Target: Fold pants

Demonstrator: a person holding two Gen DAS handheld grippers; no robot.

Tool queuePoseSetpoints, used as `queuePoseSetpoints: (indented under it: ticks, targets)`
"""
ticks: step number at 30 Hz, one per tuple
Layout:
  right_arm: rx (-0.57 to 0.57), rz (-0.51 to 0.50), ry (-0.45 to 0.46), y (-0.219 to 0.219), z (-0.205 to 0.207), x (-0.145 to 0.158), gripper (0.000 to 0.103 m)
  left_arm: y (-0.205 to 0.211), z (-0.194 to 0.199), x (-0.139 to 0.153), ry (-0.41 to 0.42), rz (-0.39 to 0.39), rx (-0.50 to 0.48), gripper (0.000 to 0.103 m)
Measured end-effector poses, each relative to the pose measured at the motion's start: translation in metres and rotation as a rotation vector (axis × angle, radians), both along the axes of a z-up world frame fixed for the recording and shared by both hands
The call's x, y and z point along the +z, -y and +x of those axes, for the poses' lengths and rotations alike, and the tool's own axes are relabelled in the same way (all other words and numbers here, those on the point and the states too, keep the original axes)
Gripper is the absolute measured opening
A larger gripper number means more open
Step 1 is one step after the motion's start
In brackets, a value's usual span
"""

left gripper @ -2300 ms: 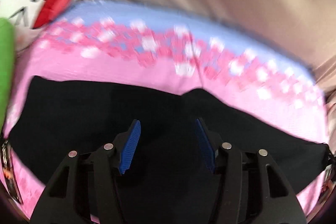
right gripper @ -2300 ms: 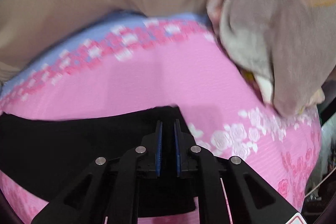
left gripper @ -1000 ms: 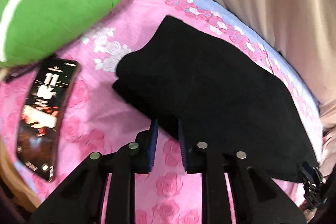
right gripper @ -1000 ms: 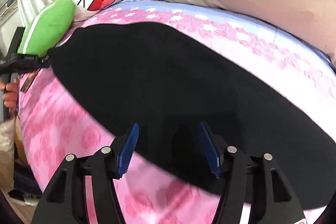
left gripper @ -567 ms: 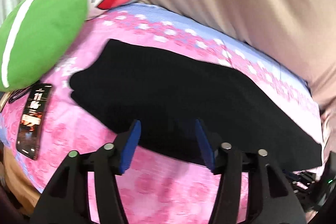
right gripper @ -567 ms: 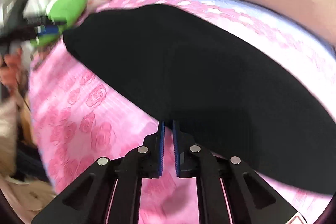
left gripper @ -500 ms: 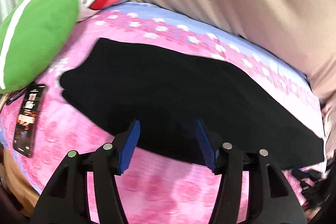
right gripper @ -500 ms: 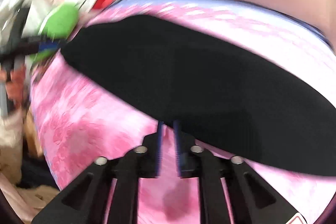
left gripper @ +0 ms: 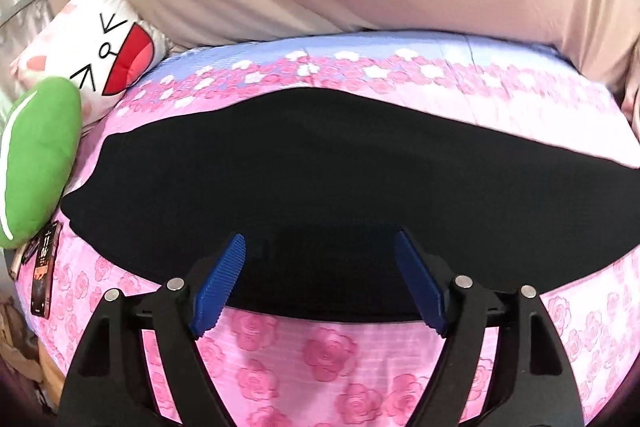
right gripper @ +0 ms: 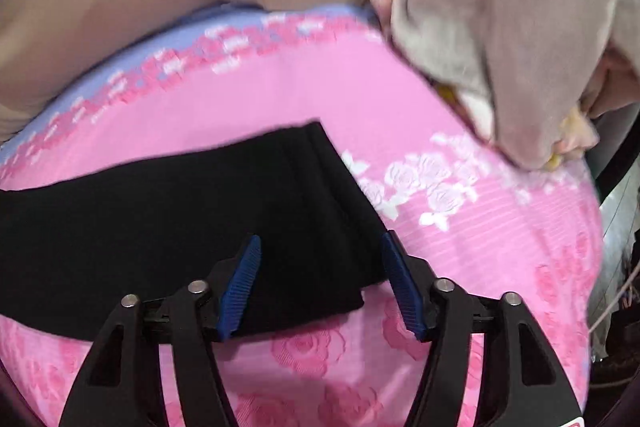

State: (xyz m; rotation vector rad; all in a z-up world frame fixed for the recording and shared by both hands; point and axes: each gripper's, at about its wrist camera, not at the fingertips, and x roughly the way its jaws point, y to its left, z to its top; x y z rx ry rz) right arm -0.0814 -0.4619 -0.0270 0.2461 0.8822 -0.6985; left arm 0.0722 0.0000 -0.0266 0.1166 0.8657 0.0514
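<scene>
Black pants lie flat across the pink bed. Left claw and right claw both gape wide, holding nothing. Pinch all layers at the hem, probably doubled, before lifting.

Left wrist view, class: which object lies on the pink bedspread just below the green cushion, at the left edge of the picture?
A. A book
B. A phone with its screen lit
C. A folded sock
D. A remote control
B: a phone with a lit screen lies on the pink bedspread just below the green cushion.
</scene>
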Motion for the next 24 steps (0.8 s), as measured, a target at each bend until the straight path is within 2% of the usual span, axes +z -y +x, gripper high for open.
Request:
queuePoseSetpoints:
  ticks: [1,2,6,8,10,11,13,14,15,17,20,22,23,24]
  targets:
    - [0.043,0.029,0.026,-0.003,0.003,0.000,0.014,0.003,0.002,-0.002,-0.006,0.009,-0.001,0.075]
    - [0.052,0.024,0.025,-0.006,0.006,0.005,0.007,0.006,0.001,-0.001,-0.007,0.016,0.000,0.075]
    - [0.069,-0.024,0.091,0.001,0.003,0.035,0.004,0.012,0.008,0.001,-0.002,0.041,0.009,0.075]
    - [0.041,-0.016,0.085,0.018,0.002,0.030,0.004,0.014,0.009,0.002,0.001,0.044,0.016,0.075]
    - [0.051,0.060,0.024,0.032,0.010,0.003,0.007,0.013,0.012,-0.001,-0.009,0.042,0.022,0.076]
    - [0.048,0.048,0.053,0.032,0.009,0.003,0.012,0.013,0.013,-0.002,-0.013,0.045,0.025,0.076]
    - [0.022,0.043,0.063,0.024,0.003,0.012,0.034,0.012,0.013,-0.003,-0.019,0.048,0.026,0.077]
    - [0.010,0.030,0.080,0.021,0.000,0.018,0.058,0.011,0.013,-0.004,-0.021,0.047,0.024,0.080]
    - [0.015,0.022,0.092,0.019,-0.002,0.020,0.067,0.011,0.013,-0.004,-0.019,0.046,0.024,0.084]
    - [0.021,0.000,0.057,0.018,0.004,0.018,0.068,0.009,0.013,-0.005,-0.019,0.042,0.022,0.084]
    - [0.020,0.086,0.015,0.030,0.015,-0.007,0.068,0.007,0.011,-0.004,-0.013,0.028,0.018,0.084]
    - [0.008,0.105,0.042,0.031,0.016,-0.007,0.048,0.003,0.009,-0.003,-0.008,0.017,0.018,0.084]
    - [0.010,0.127,0.055,0.028,0.017,-0.004,0.023,0.000,0.008,-0.002,-0.005,0.014,0.021,0.084]
    - [-0.005,0.135,0.066,0.024,0.017,0.004,0.017,-0.006,0.007,-0.001,-0.002,0.010,0.026,0.084]
